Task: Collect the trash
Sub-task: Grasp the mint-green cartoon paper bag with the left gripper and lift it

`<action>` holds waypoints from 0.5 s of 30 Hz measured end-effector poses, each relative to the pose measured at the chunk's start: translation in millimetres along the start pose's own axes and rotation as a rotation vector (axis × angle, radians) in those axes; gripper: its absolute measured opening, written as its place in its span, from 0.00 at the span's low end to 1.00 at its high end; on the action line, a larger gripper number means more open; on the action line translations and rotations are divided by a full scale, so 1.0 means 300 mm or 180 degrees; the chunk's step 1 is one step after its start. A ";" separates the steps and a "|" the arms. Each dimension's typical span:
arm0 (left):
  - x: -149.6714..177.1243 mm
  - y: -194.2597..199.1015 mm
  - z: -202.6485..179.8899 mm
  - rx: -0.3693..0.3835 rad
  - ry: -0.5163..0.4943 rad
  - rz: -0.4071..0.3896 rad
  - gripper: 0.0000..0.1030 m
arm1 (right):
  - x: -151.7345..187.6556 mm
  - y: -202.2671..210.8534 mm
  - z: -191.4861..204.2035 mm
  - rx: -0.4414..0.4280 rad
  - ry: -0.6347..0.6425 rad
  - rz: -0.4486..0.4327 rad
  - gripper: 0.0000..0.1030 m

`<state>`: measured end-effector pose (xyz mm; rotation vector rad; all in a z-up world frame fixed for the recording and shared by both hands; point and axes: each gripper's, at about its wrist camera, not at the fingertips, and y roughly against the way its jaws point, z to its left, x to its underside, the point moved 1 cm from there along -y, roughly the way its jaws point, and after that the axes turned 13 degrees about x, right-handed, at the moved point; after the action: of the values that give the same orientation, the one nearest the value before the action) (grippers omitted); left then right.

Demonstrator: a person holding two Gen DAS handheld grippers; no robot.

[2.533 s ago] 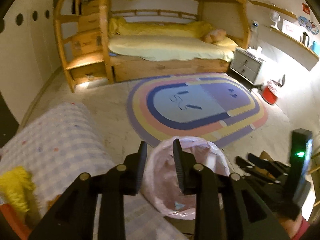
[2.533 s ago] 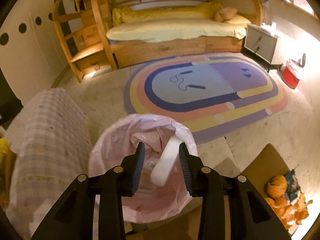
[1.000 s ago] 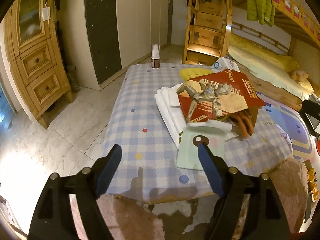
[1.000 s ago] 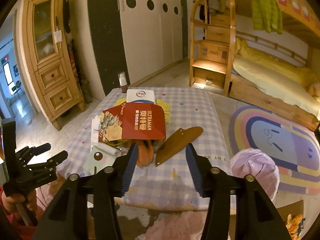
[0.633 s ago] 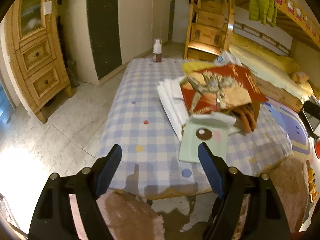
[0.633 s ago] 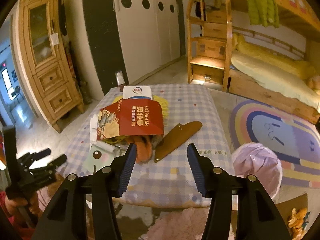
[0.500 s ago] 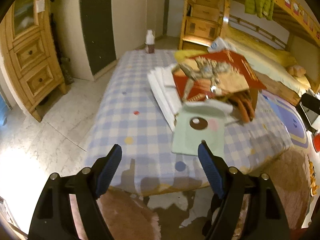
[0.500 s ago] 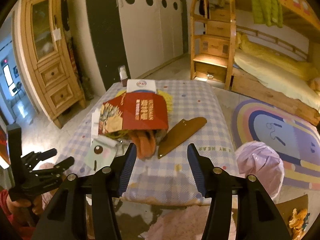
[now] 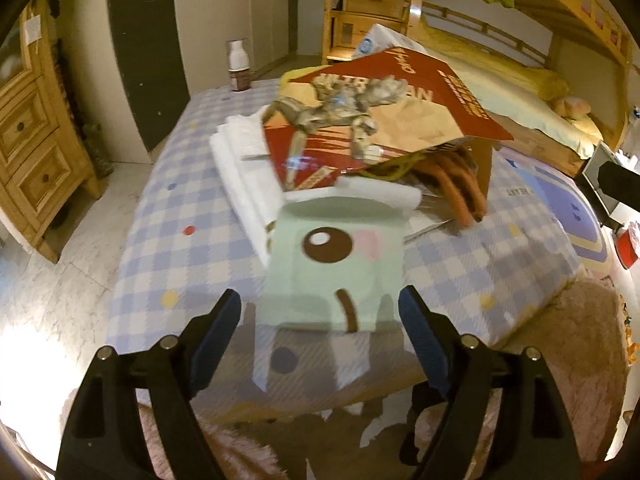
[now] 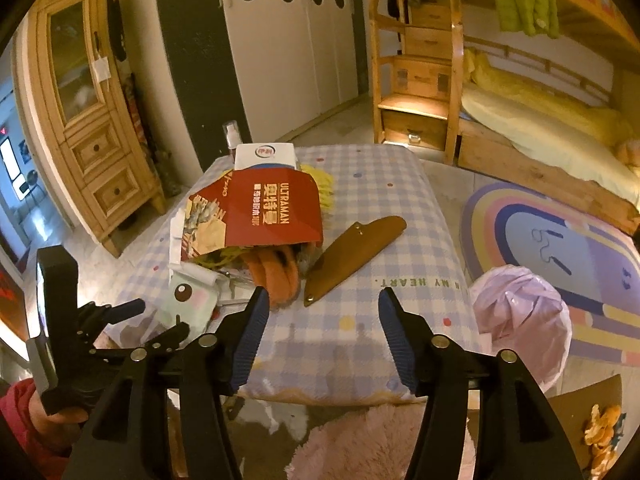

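Note:
A pale green packet with a cartoon eye (image 9: pixel 336 268) lies at the near edge of the checked table (image 9: pixel 168 248), also in the right wrist view (image 10: pixel 186 302). My left gripper (image 9: pixel 320 320) is open and empty, its jaws on either side of the packet's near end, just short of it. Behind the packet lie a red Ultraman paper bag (image 9: pixel 384 112) with orange things (image 9: pixel 460 188) spilling out, and folded white paper (image 9: pixel 240 160). My right gripper (image 10: pixel 320 324) is open and empty above the table's near edge. A pink-lined trash bin (image 10: pixel 520 320) stands right of the table.
A brown sheath (image 10: pixel 352 252), a white box (image 10: pixel 266 156) and a small bottle (image 9: pixel 239 66) are on the table. A wooden cabinet (image 10: pixel 88 120) stands left, a bunk bed (image 10: pixel 540 120) right, a striped rug (image 10: pixel 560 248) and orange peels (image 10: pixel 600 432) on the floor.
Both grippers turned from the trash bin to the table, and the right one let go of a white item. The left gripper has since moved closer to the green packet.

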<state>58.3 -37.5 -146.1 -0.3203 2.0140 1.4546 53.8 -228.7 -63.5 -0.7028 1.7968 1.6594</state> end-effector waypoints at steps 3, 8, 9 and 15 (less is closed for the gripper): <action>0.004 -0.033 0.000 0.0032 0.0017 0.0120 0.76 | -0.001 0.003 -0.004 0.0014 0.0005 -0.0011 0.57; 0.010 -0.032 -0.021 -0.0074 -0.0063 0.0112 0.64 | 0.002 0.003 -0.023 0.0054 -0.0028 0.0006 0.57; 0.010 -0.027 -0.019 -0.0082 -0.0049 0.0100 0.59 | 0.004 0.004 -0.026 0.0061 -0.0031 0.0007 0.57; 0.016 -0.007 -0.016 -0.0071 -0.0026 0.0052 0.47 | 0.012 0.009 -0.024 0.0064 -0.0008 0.0018 0.57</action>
<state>54.0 -41.9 -149.6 -0.3078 1.9996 1.4871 49.0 -235.6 -63.9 -0.6871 1.8128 1.6430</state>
